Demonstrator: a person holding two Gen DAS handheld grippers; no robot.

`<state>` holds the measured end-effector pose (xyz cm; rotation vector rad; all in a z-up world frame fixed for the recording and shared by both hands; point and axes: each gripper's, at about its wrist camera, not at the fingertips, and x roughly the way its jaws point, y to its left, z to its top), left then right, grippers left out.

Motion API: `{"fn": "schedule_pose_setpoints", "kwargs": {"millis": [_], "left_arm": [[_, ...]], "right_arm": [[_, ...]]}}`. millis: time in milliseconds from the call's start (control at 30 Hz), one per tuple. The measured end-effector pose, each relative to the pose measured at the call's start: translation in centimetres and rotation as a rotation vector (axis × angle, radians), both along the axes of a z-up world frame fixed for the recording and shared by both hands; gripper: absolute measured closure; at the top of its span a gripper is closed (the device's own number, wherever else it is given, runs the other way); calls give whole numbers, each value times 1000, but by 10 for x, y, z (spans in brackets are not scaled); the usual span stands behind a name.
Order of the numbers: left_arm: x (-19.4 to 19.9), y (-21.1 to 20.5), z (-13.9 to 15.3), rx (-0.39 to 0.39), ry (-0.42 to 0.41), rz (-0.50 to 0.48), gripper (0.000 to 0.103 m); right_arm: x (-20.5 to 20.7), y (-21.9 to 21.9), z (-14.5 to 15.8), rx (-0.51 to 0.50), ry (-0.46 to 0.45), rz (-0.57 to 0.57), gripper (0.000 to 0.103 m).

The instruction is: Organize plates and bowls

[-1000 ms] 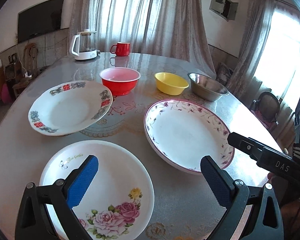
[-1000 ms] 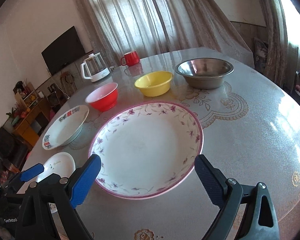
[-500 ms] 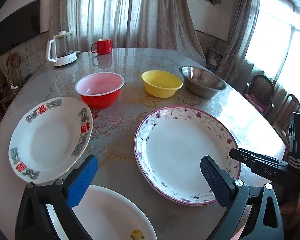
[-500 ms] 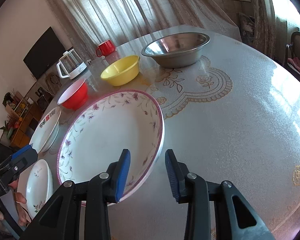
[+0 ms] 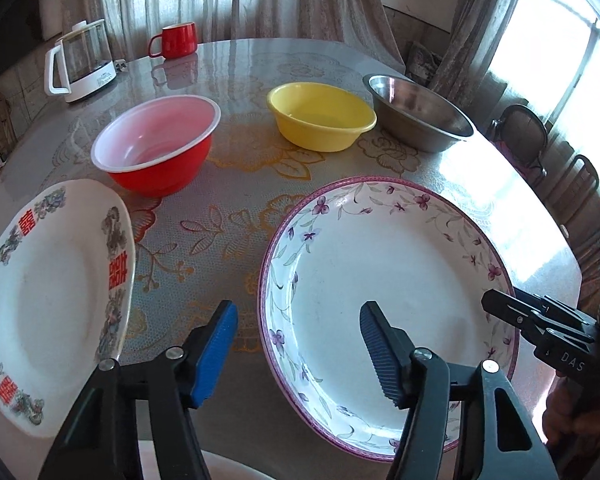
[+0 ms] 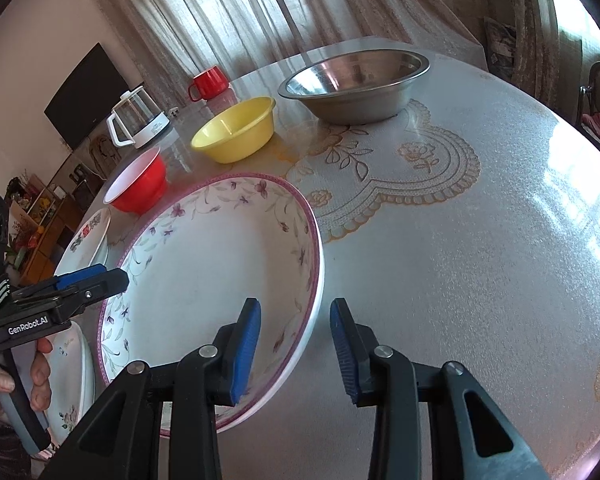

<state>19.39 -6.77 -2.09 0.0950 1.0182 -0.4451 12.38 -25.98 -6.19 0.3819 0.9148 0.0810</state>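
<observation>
A large plate with a purple flower rim (image 5: 392, 280) (image 6: 212, 276) lies on the table. My left gripper (image 5: 296, 344) is half open, its fingers either side of the plate's left rim, not touching. My right gripper (image 6: 294, 344) is half open astride the plate's right rim. A plate with red characters (image 5: 48, 300) (image 6: 86, 242) lies left. A rose plate (image 6: 66, 376) lies nearest, mostly hidden. A red bowl (image 5: 156, 148) (image 6: 138, 184), a yellow bowl (image 5: 320, 116) (image 6: 236, 128) and a steel bowl (image 5: 416, 112) (image 6: 356, 84) stand behind.
A glass kettle (image 5: 82, 60) (image 6: 138, 122) and a red mug (image 5: 176, 40) (image 6: 208, 82) stand at the table's far side. The lace-patterned table top (image 6: 460, 240) stretches right. Chairs (image 5: 528, 136) stand beyond the right edge.
Both grippers moved forward onto the purple-rimmed plate's opposite rims. The left gripper narrowed from wide open. The right gripper narrowed, then widened slightly.
</observation>
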Motion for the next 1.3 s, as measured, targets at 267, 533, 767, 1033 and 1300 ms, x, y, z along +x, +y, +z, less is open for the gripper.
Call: {"fn": "schedule_pose_setpoints", "kwargs": {"millis": [267,533,767,1033,1300], "left_arm": [[3,-8,-10,37,20,-19,54],[-1,-7,-6,39,-1,30,57],[-1,-21,0,-44,5,-3,59],[10,-30,-1,-106,44,50,59],[17,-37,-2,-59,23,57,59]], "right_arm": [[4,-3,0,18,4,19,67],[5,4,0,-21,-7,50,74],[8,-17,-1,-27,7,-8,81],[16,-43,2,26,1,-70,81],[28,-36,-1,-44,10,-106,84]]}}
